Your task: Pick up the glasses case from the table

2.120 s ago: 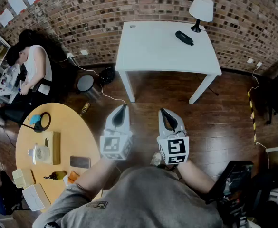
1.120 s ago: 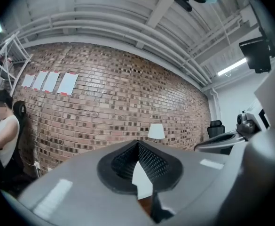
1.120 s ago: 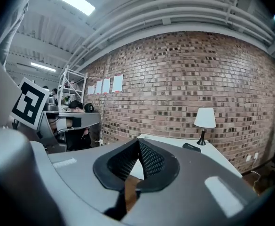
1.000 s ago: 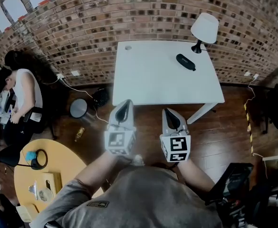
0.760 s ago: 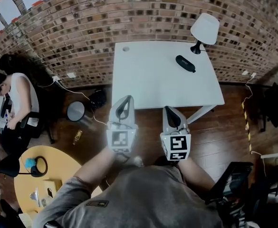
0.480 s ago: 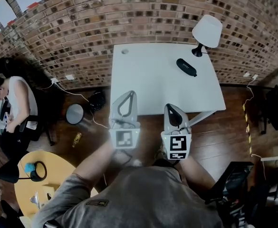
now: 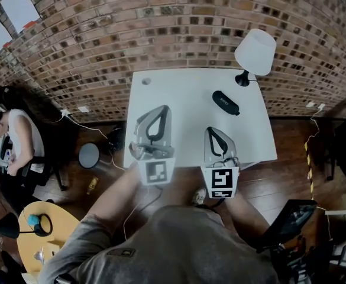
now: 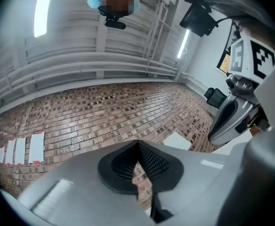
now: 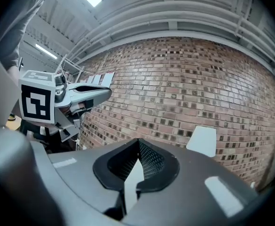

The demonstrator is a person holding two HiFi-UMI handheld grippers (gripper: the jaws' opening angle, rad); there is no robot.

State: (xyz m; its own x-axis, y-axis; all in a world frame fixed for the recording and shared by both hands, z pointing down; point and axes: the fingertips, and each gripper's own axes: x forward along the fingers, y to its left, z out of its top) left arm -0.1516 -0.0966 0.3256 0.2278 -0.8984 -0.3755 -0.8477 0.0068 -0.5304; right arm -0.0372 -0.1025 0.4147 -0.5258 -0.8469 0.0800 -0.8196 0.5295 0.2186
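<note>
The head view looks steeply down from above the person onto the desk (image 7: 184,99) and brick wall (image 7: 161,22). Both gripper views ride close behind their jaws, facing that wall; the left one tilts upward.

A white rectangular tabletop (image 7: 184,105) fills the middle of the head view, its far edge close against the brick wall (image 7: 161,28) at the top of the frame. In its right half a dark, oblong glasses case (image 7: 225,103) lies flat at a slant. Just up and right of it, apart, stands a table lamp (image 7: 254,51) with a white shade, and a small round grommet (image 7: 146,81) marks the upper-left corner.
</note>
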